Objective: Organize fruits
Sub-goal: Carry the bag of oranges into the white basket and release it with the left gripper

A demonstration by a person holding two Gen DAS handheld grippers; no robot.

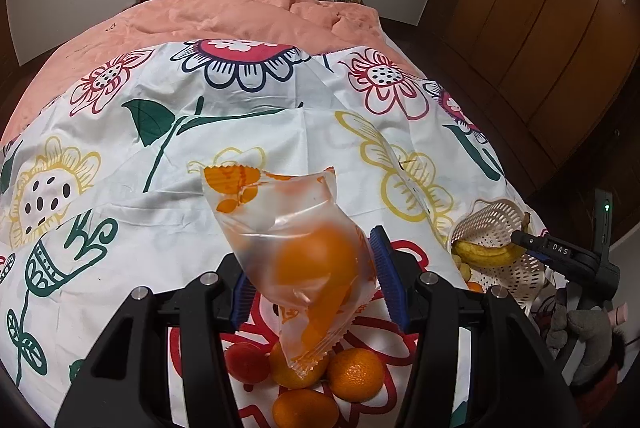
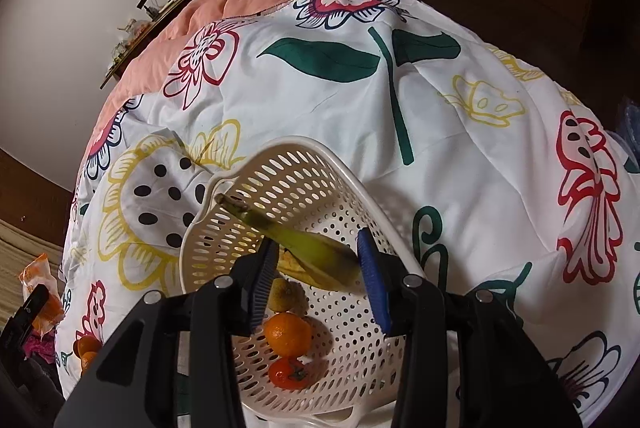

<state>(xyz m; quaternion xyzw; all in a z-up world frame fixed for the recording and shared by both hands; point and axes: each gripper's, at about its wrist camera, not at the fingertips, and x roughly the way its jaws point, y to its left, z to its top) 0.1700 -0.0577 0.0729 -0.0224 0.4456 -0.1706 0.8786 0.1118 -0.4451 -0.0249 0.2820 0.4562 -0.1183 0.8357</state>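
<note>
The left tool (image 1: 316,284) is pitched steeply down over the bed's floral sheet (image 1: 192,131). A clear bag (image 1: 296,248) with an orange fruit inside is clamped between its blue pads (image 1: 386,276), the bag's serrated end hanging below. Under it, three loose oranges (image 1: 356,374) and a red tomato (image 1: 247,362) are seen lying on the sheet.

The right tool (image 2: 316,276) is also angled down, over a white perforated basket (image 2: 360,340) tipped on its side. A banana (image 2: 304,244) is framed between its pads, with gaps visible at both sides: grip released.

Shown only in the right wrist view: the basket's contents, namely an orange (image 2: 288,334), a tomato (image 2: 288,372) and a yellowish fruit (image 2: 282,294).

Shown only in the left wrist view: the right tool from outside, its tip reaching the banana at the basket, with a gloved hand (image 1: 580,332) on the handle.
</note>
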